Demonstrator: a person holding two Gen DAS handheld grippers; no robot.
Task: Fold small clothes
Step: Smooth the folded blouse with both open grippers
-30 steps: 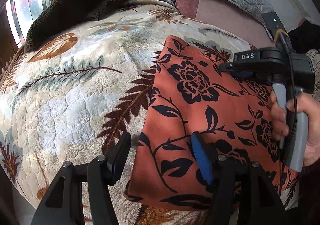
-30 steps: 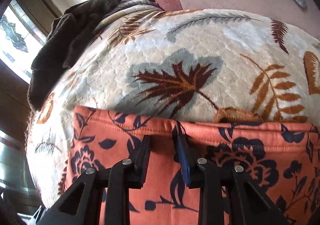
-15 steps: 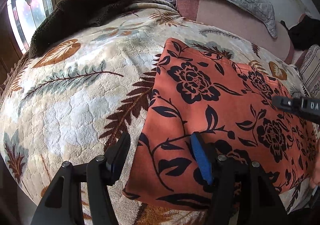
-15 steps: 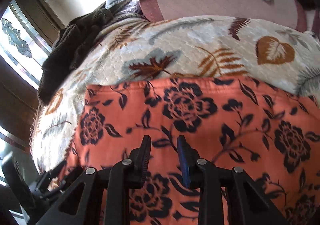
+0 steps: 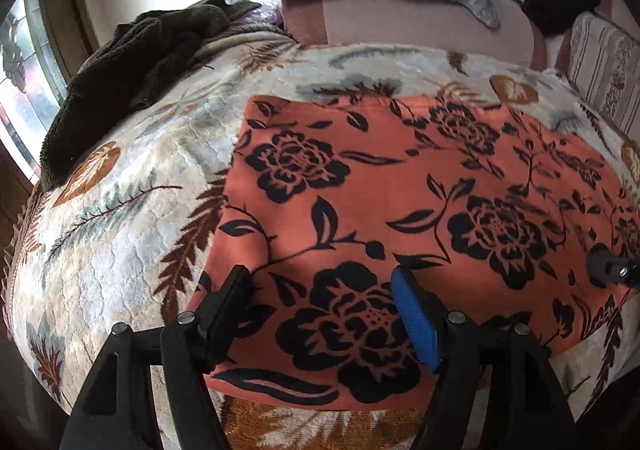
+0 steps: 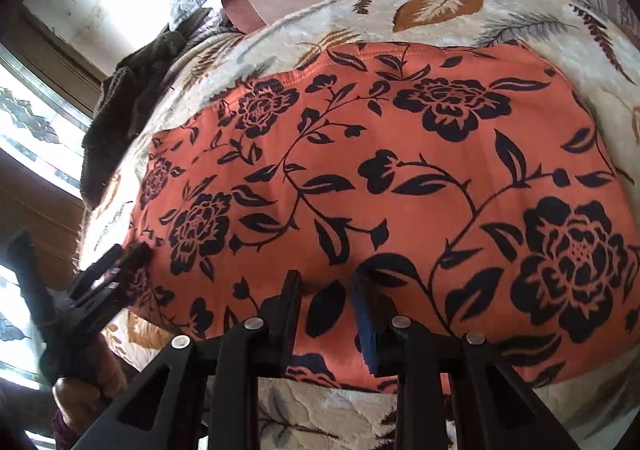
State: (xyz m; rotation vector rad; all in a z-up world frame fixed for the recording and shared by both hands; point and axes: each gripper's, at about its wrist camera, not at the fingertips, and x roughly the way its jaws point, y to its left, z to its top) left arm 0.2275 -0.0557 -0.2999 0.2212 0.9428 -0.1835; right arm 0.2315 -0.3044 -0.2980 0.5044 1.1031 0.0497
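With left gripper [image 5: 320, 310] wide and right gripper [image 6: 326, 290] narrowly parted, both empty, I'd pinch the soft, limp orange garment's [image 5: 400, 189] near-edge corners.

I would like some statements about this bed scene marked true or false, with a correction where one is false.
1. The orange cloth with black flowers lies spread flat on the leaf-patterned quilt. True.
2. The left gripper is clamped on the cloth. False: its jaws stand apart over it and have just been opening.
3. A dark brown fleece is heaped near the window. True.
4. The right gripper holds a grey pillow. False: nothing is between its narrow jaws.
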